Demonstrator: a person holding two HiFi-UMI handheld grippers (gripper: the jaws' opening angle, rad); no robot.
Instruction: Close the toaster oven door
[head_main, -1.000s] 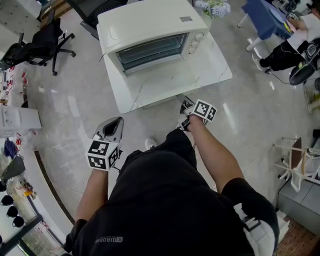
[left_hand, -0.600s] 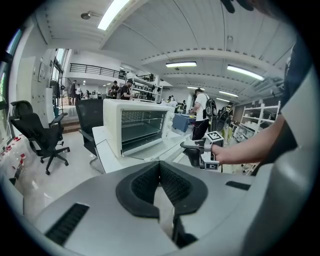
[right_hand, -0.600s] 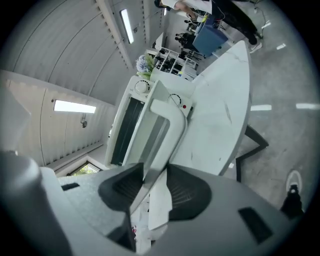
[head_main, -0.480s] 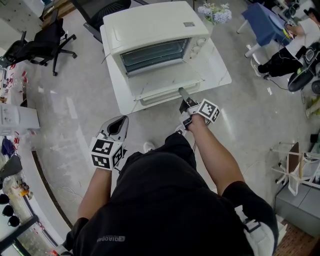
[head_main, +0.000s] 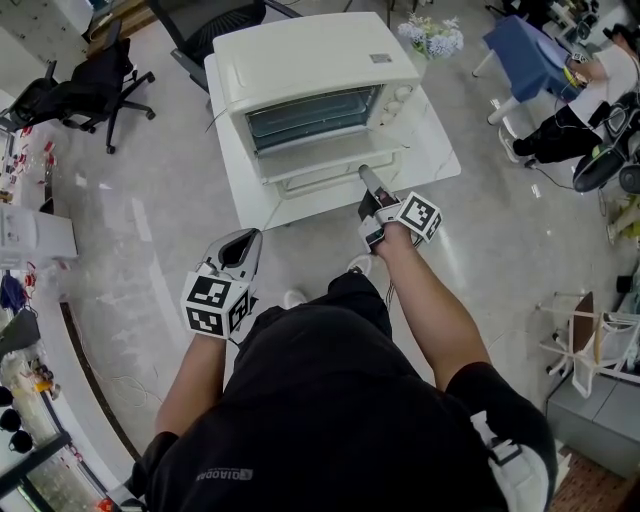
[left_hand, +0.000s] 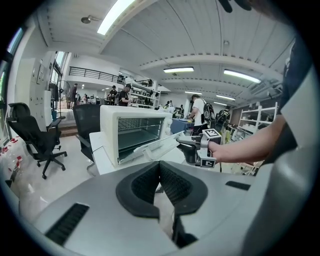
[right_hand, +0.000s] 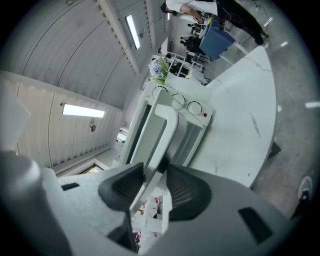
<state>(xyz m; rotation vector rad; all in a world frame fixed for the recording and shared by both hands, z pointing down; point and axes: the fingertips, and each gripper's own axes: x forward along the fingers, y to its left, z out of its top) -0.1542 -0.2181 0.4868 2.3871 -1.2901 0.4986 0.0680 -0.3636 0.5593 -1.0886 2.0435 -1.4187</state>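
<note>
A white toaster oven (head_main: 310, 60) stands on a white marble-look table (head_main: 435, 150). Its glass door (head_main: 330, 165) hangs part-way open, tilted up from flat. My right gripper (head_main: 366, 176) is at the door's front edge, with its jaws closed around the door handle (right_hand: 162, 130). In the right gripper view the handle runs between the two pads, and the oven's knobs (right_hand: 186, 105) show beyond. My left gripper (head_main: 243, 238) hangs low at the left, away from the table, shut on nothing. In the left gripper view the oven (left_hand: 132, 132) and the right gripper (left_hand: 184, 143) at the door are ahead.
Black office chairs (head_main: 85, 80) stand on the floor at the far left and behind the table. A vase of flowers (head_main: 432, 35) sits at the table's far right corner. A seated person (head_main: 585, 85) and a blue table (head_main: 525, 40) are at the far right.
The door has swung up from lying flat to part-way open, and my right gripper has moved forward and up with its handle. The left gripper has barely shifted.
</note>
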